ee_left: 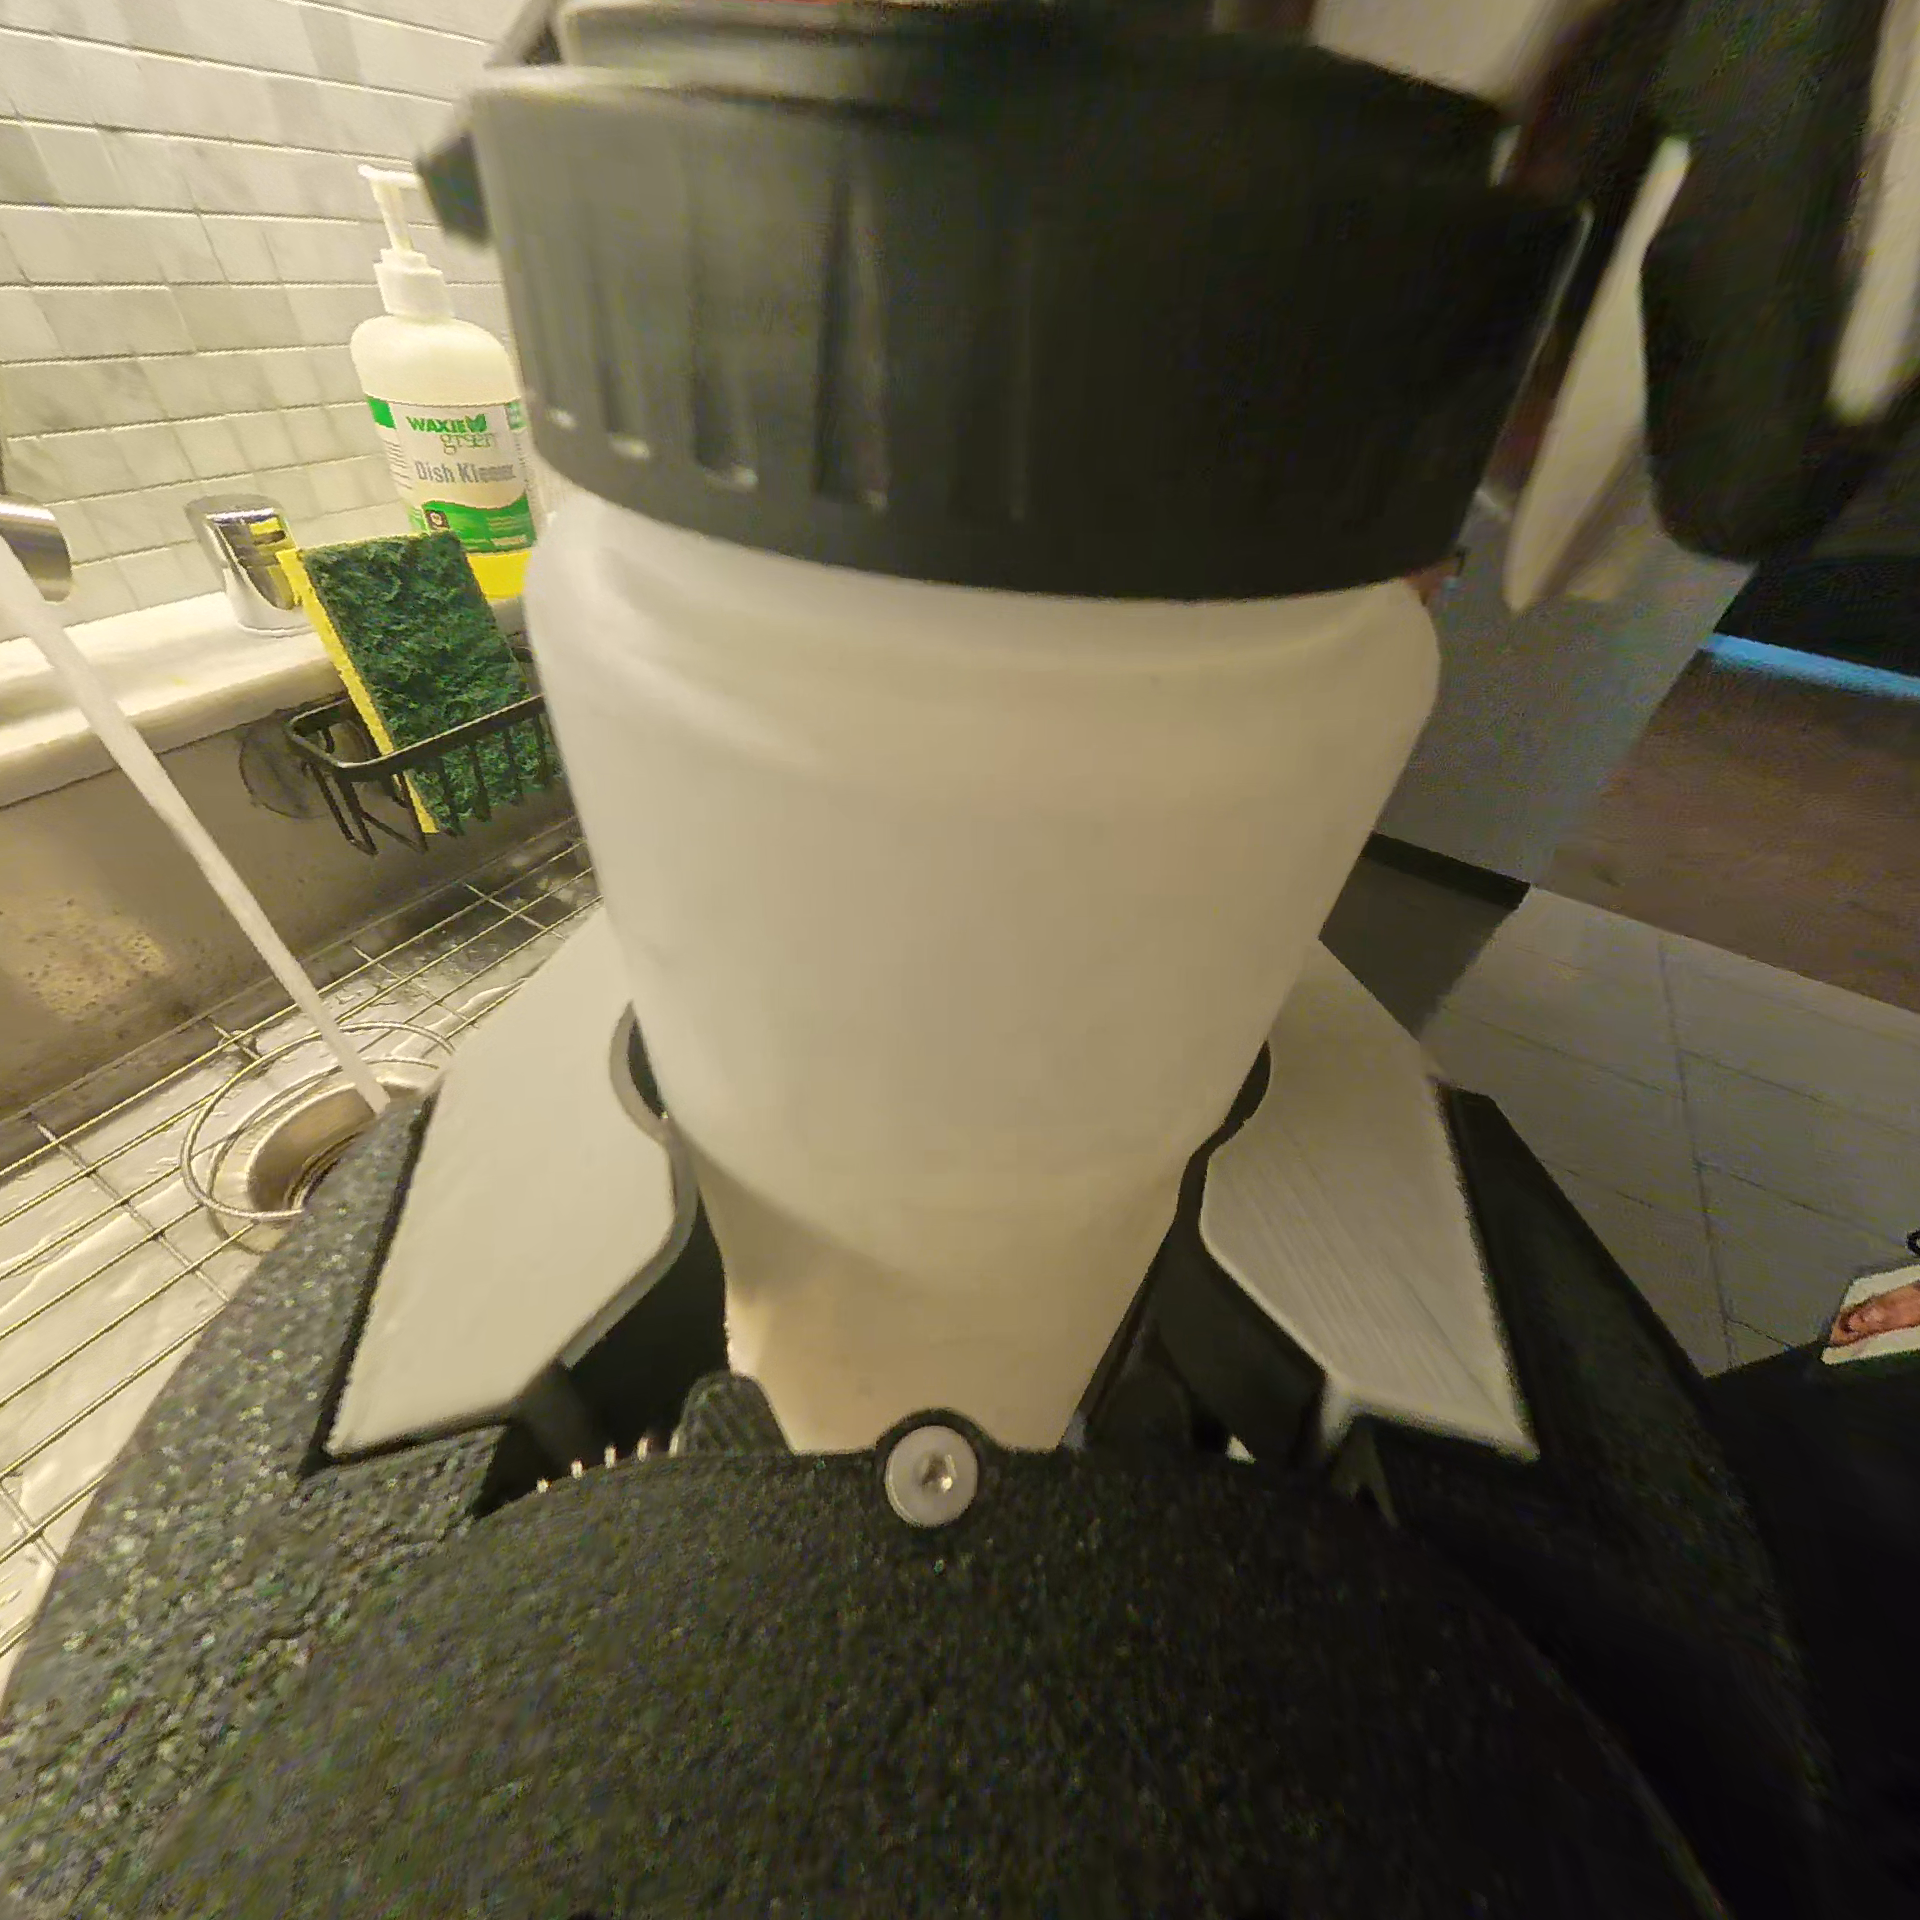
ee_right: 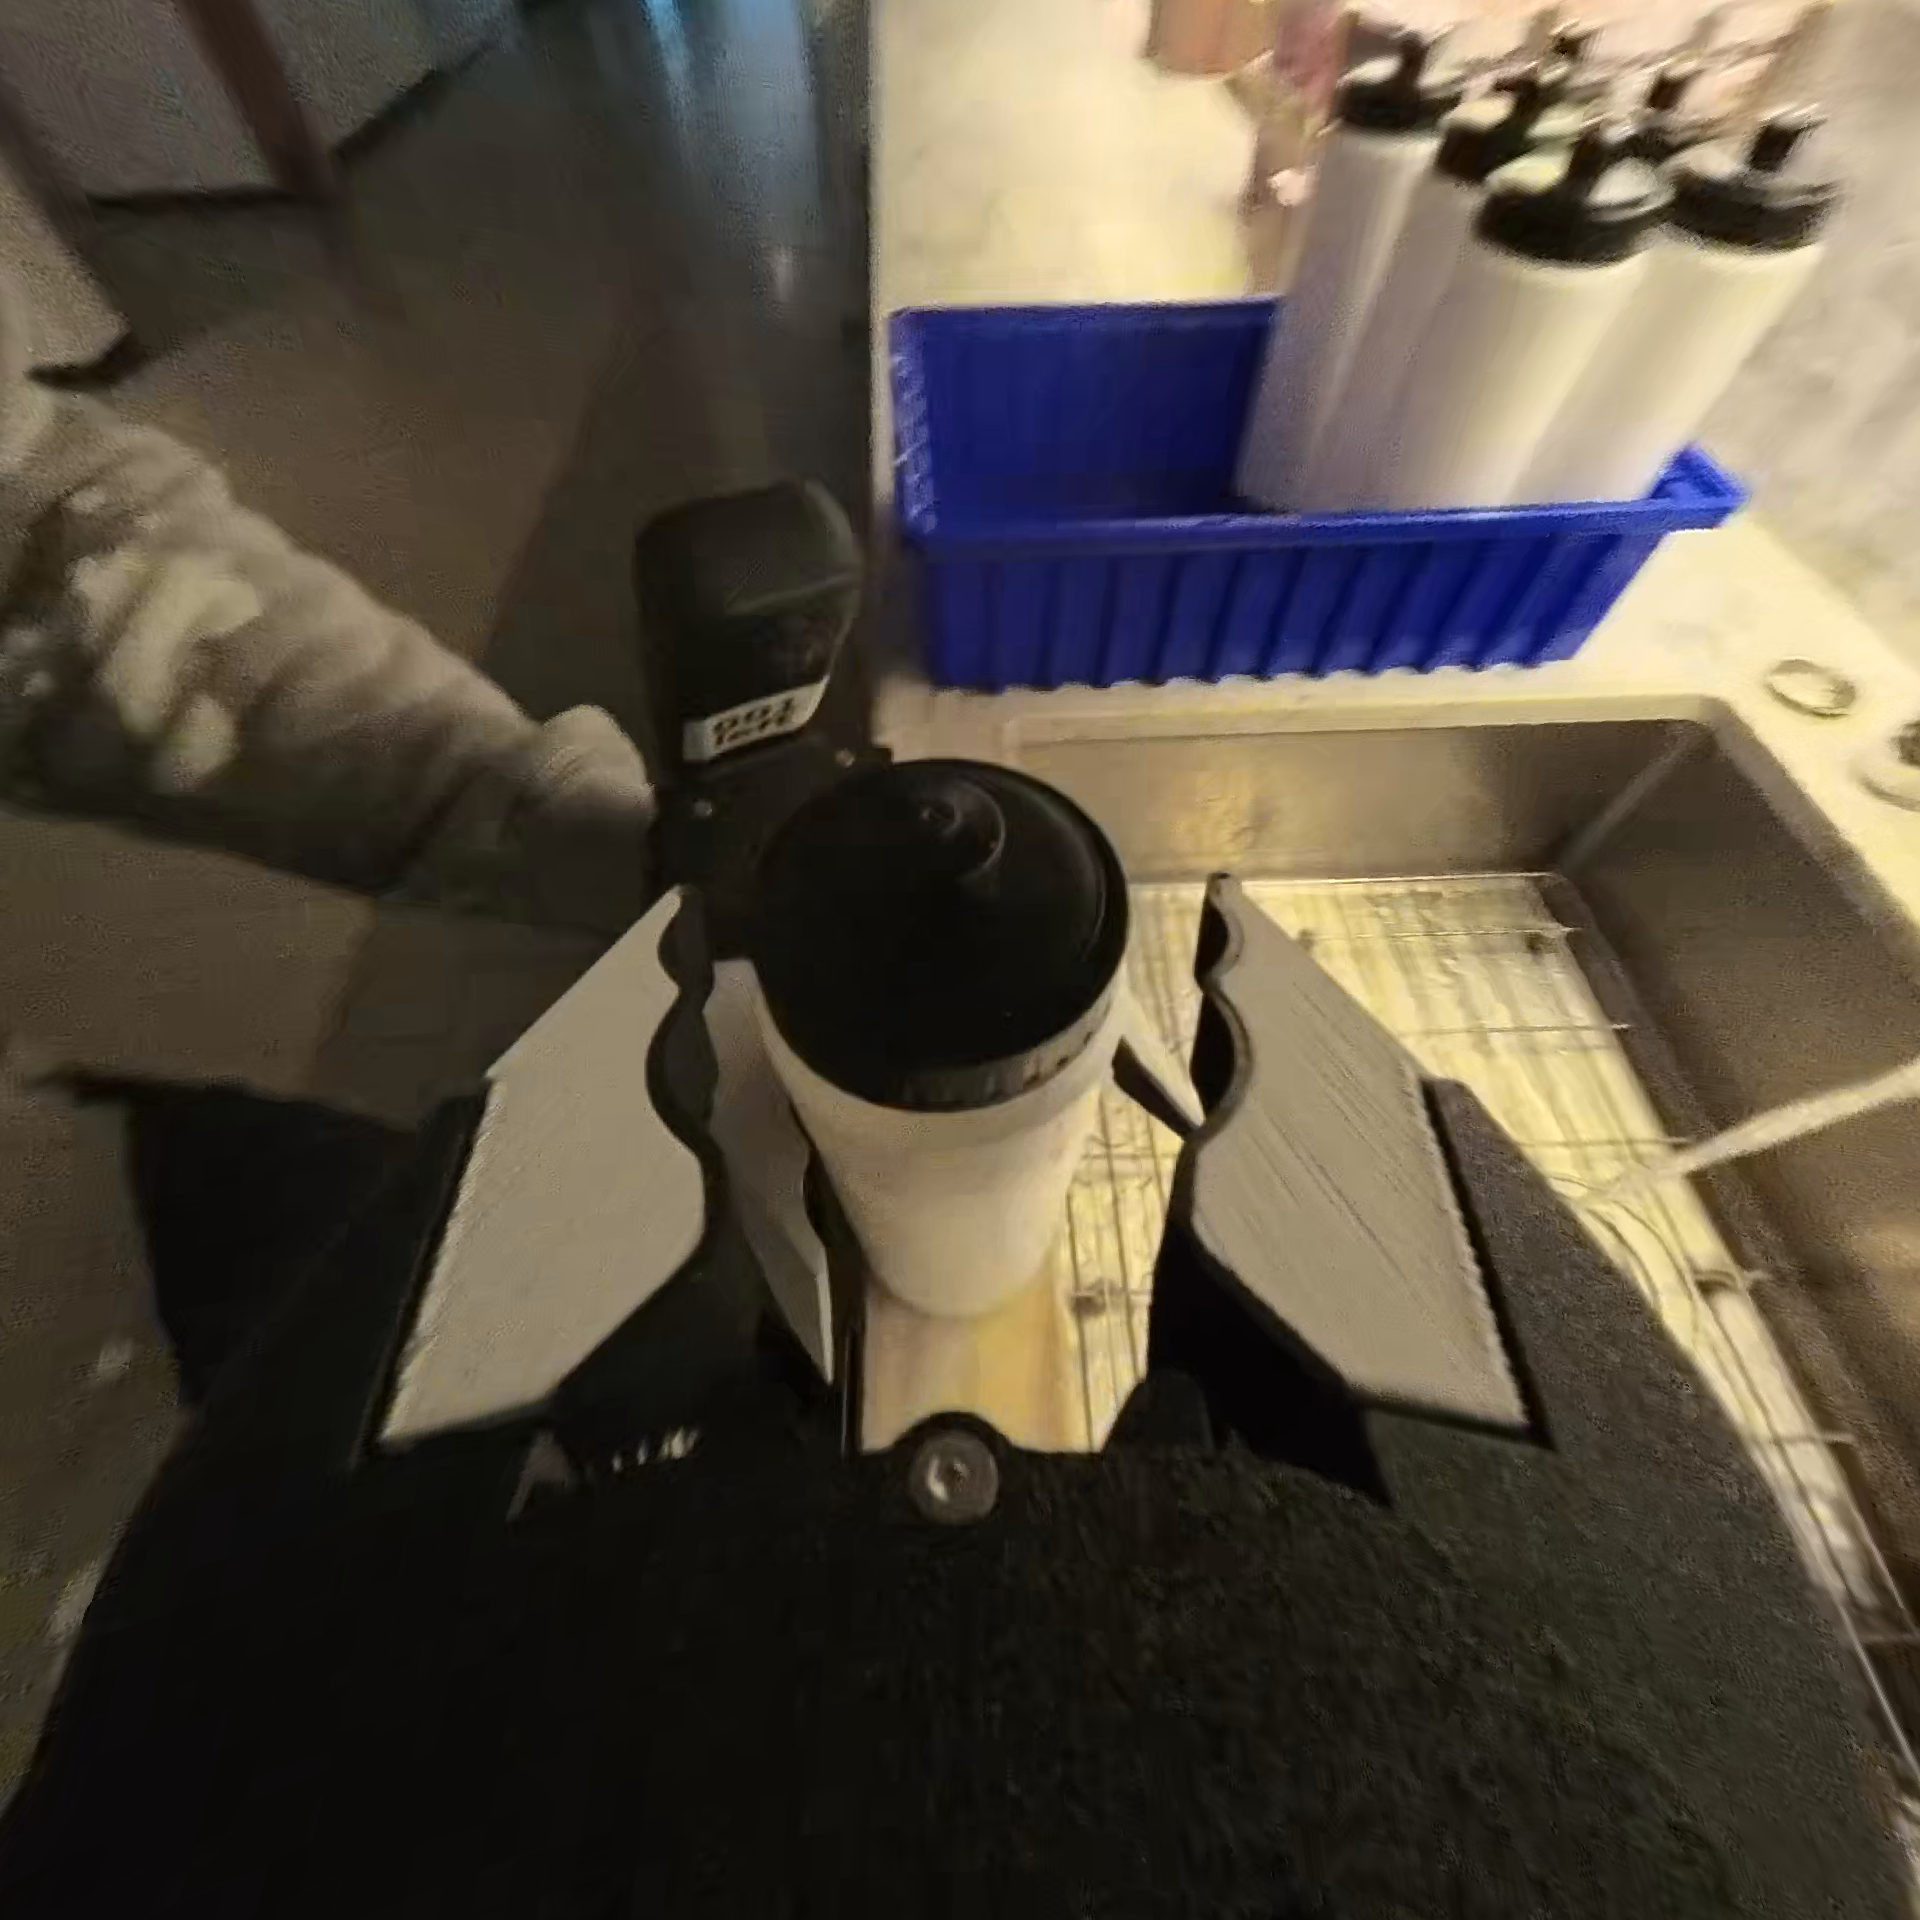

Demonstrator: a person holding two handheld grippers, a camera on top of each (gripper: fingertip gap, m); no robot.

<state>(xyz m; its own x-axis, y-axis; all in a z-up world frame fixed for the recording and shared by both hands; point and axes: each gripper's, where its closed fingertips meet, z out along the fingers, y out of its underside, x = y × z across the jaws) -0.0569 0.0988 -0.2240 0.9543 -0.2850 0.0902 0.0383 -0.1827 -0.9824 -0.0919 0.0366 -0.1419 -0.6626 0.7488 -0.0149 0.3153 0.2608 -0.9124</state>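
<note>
My left gripper (ee_left: 945, 997) is shut on the body of a white plastic bottle (ee_left: 966, 883) with a ribbed black screw cap (ee_left: 987, 343). It holds the bottle over the near edge of a steel sink. In the right wrist view the same bottle (ee_right: 935, 1174) points its black cap (ee_right: 935, 925) at the camera. My right gripper (ee_right: 951, 899) is open, with one finger on each side of the cap and a gap on both sides. The left gripper (ee_right: 748, 644) shows behind the bottle, on a grey sleeve (ee_right: 260, 727). The right gripper (ee_left: 1745, 312) is a blur at the top right of the left wrist view.
A stream of water (ee_left: 208, 862) falls from a faucet (ee_left: 31, 540) onto the wire grid (ee_left: 125, 1247) near the drain (ee_left: 301, 1143). A soap pump bottle (ee_left: 442, 416) and a sponge (ee_left: 416, 665) in a black caddy stand at the sink's wall. A blue bin (ee_right: 1247, 592) holds several white bottles (ee_right: 1507, 343).
</note>
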